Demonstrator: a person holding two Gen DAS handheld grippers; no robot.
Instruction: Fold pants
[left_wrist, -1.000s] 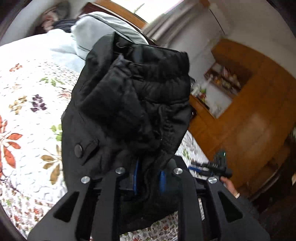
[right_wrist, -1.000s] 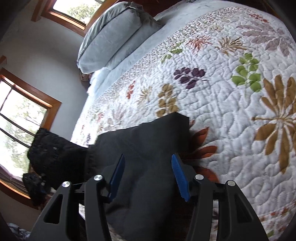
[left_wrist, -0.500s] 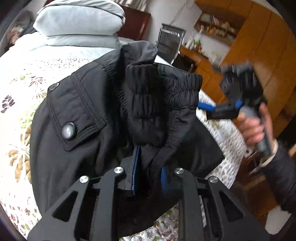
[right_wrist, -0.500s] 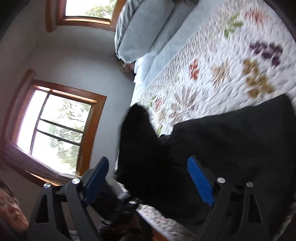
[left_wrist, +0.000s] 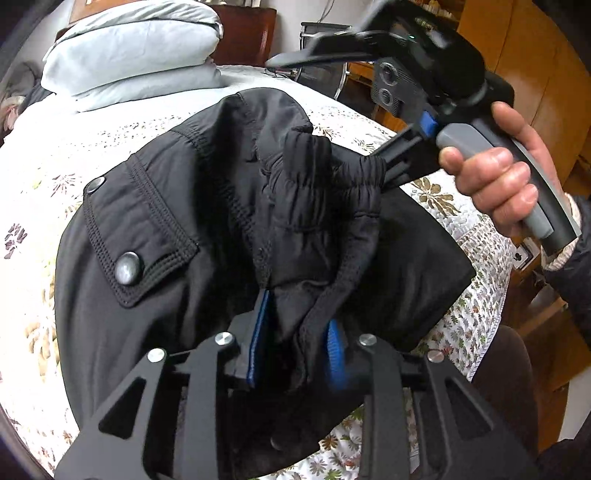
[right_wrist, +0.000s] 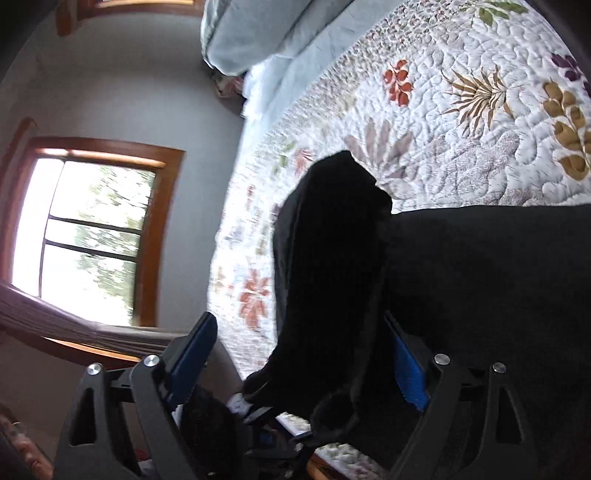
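black pants (left_wrist: 229, 236) waistband between left hand-held gripper (left_wrist: 295, 350) pads — quilt (left_wrist: 44, 177) beyond.

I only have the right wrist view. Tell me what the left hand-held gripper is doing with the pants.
Observer: The left hand-held gripper has the bunched waistband of the pants between its blue pads. Its jaws have just been opening, and I cannot tell whether they press the cloth.
Operator: Report which face of the pants that camera sees.
Observer: A pocket flap with a round snap faces it, left of the waistband.
Operator: Say what lies beyond on that side.
Observer: Past the bed stand wooden cabinets.
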